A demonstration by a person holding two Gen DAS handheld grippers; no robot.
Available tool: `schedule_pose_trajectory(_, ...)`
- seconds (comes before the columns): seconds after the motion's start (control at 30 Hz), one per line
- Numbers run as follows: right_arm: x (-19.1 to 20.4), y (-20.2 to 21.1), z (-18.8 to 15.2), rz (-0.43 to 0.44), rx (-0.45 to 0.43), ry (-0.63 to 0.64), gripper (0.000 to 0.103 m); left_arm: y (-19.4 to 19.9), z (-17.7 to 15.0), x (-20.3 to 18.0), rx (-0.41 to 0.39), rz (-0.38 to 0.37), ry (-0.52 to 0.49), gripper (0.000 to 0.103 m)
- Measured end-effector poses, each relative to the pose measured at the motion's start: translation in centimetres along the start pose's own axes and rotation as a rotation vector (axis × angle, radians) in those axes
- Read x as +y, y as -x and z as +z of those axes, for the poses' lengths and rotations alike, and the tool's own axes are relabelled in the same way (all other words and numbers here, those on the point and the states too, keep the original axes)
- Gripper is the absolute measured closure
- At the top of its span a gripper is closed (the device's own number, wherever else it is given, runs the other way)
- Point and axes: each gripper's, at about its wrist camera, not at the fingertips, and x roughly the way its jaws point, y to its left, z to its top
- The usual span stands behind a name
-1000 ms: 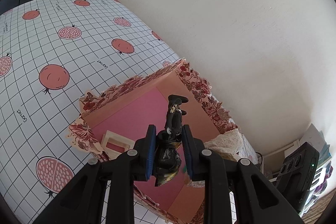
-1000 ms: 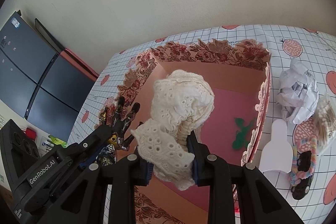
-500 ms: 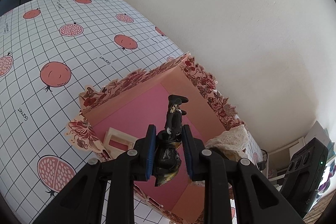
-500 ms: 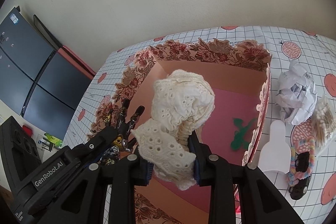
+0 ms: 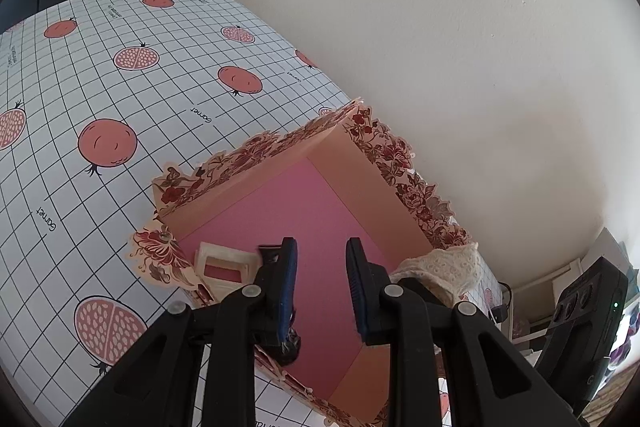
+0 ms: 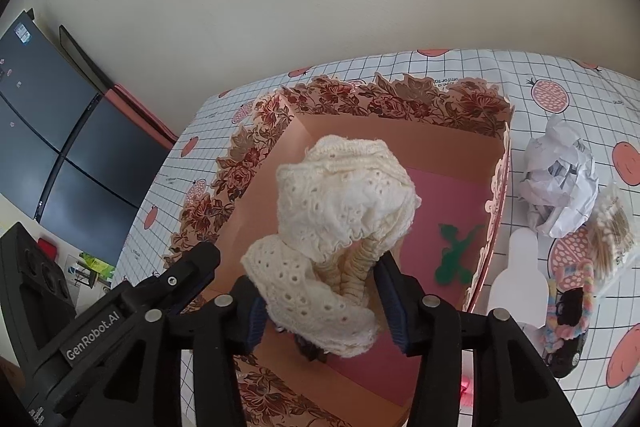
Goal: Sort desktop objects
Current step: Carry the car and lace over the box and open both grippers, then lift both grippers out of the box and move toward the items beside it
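Both grippers over the floral box [image 5: 384,163]
My left gripper [image 5: 320,279] hangs released; my right gripper [image 6: 324,303] clenches the cream lace scrunchie [image 6: 340,211]

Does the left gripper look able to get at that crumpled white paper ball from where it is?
Probably not directly. The left gripper hangs open over the floral box, while the crumpled paper ball lies outside beyond the box's far wall, with the right gripper and its lace scrunchie between.

One box [image 6: 400,135], one lace cloth [image 6: 340,211], perhaps two paper items [image 6: 560,183].
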Motion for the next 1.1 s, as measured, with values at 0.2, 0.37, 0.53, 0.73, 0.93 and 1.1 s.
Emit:
schedule_pose_trajectory(0.2,0.0,0.1,0.0,-0.001,0.0,-0.003,0.043,0.0,0.0,-0.1,0.001,-0.003,0.0,0.077)
schedule_pose_trajectory(0.37,0.2,0.5,0.0,0.0,-0.008,0.003,0.037,0.1,0.0,-0.2,0.005,-0.007,0.001,0.066)
schedule_pose_trajectory(0.53,0.2,0.9,0.0,-0.001,-0.017,-0.001,0.035,0.4,0.1,-0.2,-0.001,-0.01,-0.001,0.061)
schedule_pose_trajectory(0.73,0.2,1.2,0.1,-0.002,-0.022,0.0,0.035,0.6,0.1,-0.4,-0.01,-0.013,-0.006,0.056)
schedule_pose_trajectory(0.93,0.3,1.6,0.1,0.0,-0.022,0.002,0.035,0.8,0.2,-0.3,-0.019,-0.016,-0.005,0.047)
schedule_pose_trajectory(1.1,0.2,2.1,0.2,-0.002,-0.025,0.001,0.033,1.1,0.3,-0.5,-0.031,-0.022,-0.013,0.04)
